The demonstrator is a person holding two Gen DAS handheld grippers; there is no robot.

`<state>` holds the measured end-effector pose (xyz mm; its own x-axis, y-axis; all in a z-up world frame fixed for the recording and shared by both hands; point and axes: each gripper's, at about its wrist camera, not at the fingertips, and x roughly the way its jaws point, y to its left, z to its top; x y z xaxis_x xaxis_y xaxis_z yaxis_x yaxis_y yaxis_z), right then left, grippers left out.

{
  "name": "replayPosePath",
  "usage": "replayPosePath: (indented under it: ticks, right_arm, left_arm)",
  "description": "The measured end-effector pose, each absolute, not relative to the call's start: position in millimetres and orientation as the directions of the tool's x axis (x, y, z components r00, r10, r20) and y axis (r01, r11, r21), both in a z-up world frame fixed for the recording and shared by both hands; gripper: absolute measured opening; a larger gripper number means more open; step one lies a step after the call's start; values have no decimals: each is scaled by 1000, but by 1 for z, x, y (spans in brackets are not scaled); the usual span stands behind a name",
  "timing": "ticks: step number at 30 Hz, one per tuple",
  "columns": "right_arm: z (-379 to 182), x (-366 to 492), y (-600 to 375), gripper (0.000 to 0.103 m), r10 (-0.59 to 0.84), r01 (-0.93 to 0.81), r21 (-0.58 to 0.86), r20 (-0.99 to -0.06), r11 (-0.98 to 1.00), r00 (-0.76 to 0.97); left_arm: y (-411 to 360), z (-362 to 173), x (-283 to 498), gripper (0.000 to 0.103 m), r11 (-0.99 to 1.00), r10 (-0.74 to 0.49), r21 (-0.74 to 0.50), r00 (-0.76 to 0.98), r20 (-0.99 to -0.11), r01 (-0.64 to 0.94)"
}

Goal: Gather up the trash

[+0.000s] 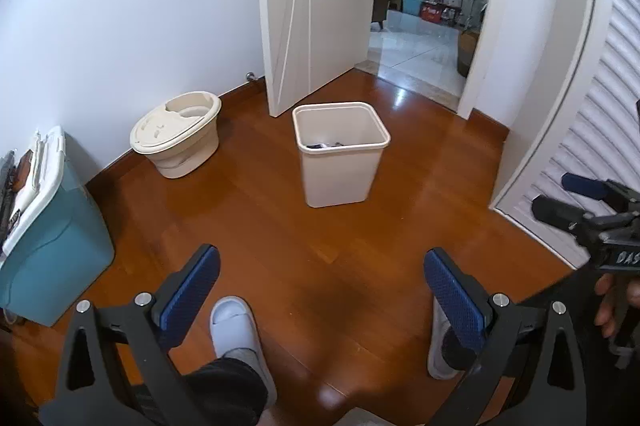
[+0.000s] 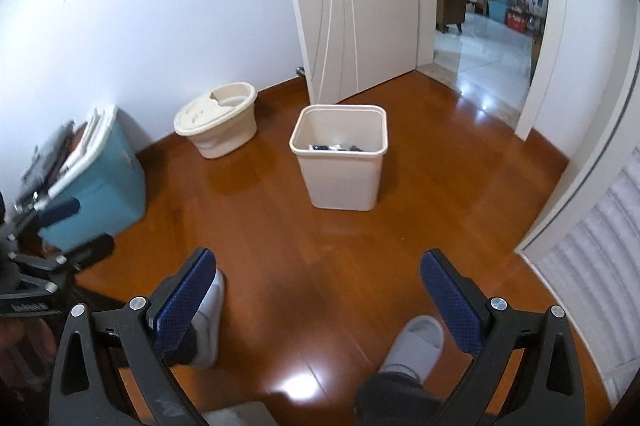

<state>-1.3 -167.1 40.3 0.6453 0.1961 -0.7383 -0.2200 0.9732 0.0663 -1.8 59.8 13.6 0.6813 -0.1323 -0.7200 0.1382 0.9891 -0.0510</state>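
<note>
Left wrist view: left gripper (image 1: 322, 262) spread wide, blue textured pads holding nothing, pointed down over the glossy brown wooden floor (image 1: 320, 238). Right gripper (image 2: 318, 262) likewise spread and empty in its own view; it also shows at the right edge of the left view. Square cream plastic wastebasket (image 1: 340, 154) stands upright mid-floor, well ahead of both grippers, apart from the open white door (image 1: 316, 6) behind it. Some dark scraps of trash (image 2: 334, 147) lie at its bottom; what they are is too small to tell. No loose litter visible on the floor. Round beige plastic mop bucket (image 1: 176, 134) sits by the wall to the left, teal plastic storage bin with a white lid (image 1: 52, 242) nearer on the left. Person's feet in light grey slippers (image 1: 234, 326) directly below the grippers.

Risks, as judgement: basket is light and nearly empty, so a one-sided rim pinch could tip it and spill the contents. Glossy floor may let it slide away when nudged. Smooth thin rim could slip from the pads. Reaching inside with wide jaws may catch the wall.
</note>
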Motion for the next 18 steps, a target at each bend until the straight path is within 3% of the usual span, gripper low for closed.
replayPosePath:
  ticks: [8, 18]
  right_arm:
    - [14, -14, -167, 103, 244, -195, 153, -734, 969, 634]
    - [4, -9, -151, 103, 223, -237, 90, -746, 967, 627]
  left_arm:
    - [59, -6, -3, 103, 989, -132, -53, 657, -742, 139]
    - [68, -12, -6, 103, 995, -100, -66, 654, -750, 76]
